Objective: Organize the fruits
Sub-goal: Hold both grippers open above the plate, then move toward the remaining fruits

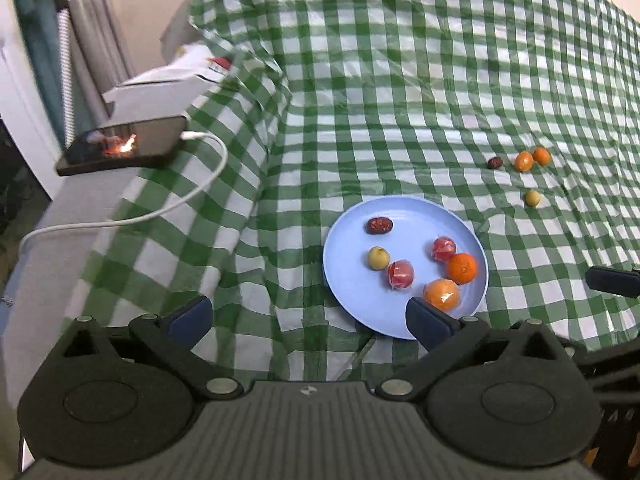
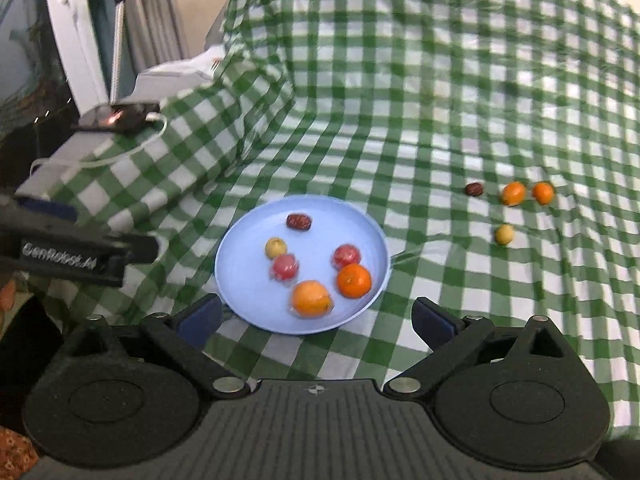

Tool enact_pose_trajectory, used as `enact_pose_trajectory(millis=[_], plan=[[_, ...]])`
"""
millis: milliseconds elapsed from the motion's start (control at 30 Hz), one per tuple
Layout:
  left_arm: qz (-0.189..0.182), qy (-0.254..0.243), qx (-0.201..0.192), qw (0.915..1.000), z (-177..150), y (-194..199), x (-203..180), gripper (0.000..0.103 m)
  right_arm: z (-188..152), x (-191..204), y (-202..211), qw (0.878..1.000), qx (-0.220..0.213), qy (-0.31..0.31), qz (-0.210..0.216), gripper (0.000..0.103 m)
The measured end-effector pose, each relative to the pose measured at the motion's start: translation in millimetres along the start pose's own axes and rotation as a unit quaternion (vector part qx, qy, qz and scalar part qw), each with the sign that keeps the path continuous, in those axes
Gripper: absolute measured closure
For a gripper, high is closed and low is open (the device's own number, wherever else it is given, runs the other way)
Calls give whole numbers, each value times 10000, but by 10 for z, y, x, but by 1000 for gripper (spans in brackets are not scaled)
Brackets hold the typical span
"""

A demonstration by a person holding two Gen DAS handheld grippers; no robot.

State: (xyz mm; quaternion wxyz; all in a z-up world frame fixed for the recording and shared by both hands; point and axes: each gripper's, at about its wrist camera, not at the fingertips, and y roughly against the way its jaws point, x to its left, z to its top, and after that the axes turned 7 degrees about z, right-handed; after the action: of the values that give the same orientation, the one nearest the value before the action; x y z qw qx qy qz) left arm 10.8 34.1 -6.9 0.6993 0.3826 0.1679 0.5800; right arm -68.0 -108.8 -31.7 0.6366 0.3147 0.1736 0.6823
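The left gripper [image 1: 308, 320] is nearest to its camera, with both jaws spread wide and nothing between them; its right fingertip stands in front of the near rim of the plate. The right gripper [image 2: 318, 318] is also wide open and empty, and its jaws stand on either side of the near edge of the same plate.

The light blue plate [image 1: 352, 280] lies on a green and white checked cloth [image 1: 400, 80] which covers the bench. On the plate there are six fruits: a dark red date [image 1: 379, 225] at the far side, a small yellow-green fruit [image 1: 378, 257], two red fruits in clear wrap [image 1: 400, 274] [image 1: 444, 249], a bare orange mandarin [image 1: 462, 268] and a wrapped orange fruit [image 1: 441, 295] nearest to the left gripper. The mandarin touches the red fruit beside it.

Four more fruits lie on the cloth, to the right of the plate and further away: a second dark date [image 1: 495, 163], two small orange fruits [image 1: 523, 161] [image 1: 541, 156] close together, and one yellow-green fruit [image 1: 532, 198] a little nearer.

At the left, on a grey ledge, a dark phone [image 1: 120, 148] lies with a white cable [image 1: 180, 204] plugged in.

In the right wrist view, part of the left gripper shows at the left edge.
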Motion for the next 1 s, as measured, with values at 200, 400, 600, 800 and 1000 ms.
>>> enact_pose_trajectory(millis=[200, 400, 600, 800, 1000], plan=[[-34, 170, -205, 9996, -73, 277, 49, 0, -47, 31, 258, 9995, -281, -85, -102, 2], [-65, 243, -328, 9991, -129, 460, 38, 0, -108, 125, 402, 9990, -439, -4, -102, 1], [-83, 235, -446, 9987, -148, 579, 11, 0, -124, 167, 516, 9982, -590, 100, -102, 1], [-78, 197, -482, 9986, -157, 627, -13, 0, -137, 159, 553, 9979, -631, 63, -94, 1], [-75, 153, -458, 9988, -150, 602, -34, 0, -144, 129, 556, 9981, -608, 36, -80, 1]])
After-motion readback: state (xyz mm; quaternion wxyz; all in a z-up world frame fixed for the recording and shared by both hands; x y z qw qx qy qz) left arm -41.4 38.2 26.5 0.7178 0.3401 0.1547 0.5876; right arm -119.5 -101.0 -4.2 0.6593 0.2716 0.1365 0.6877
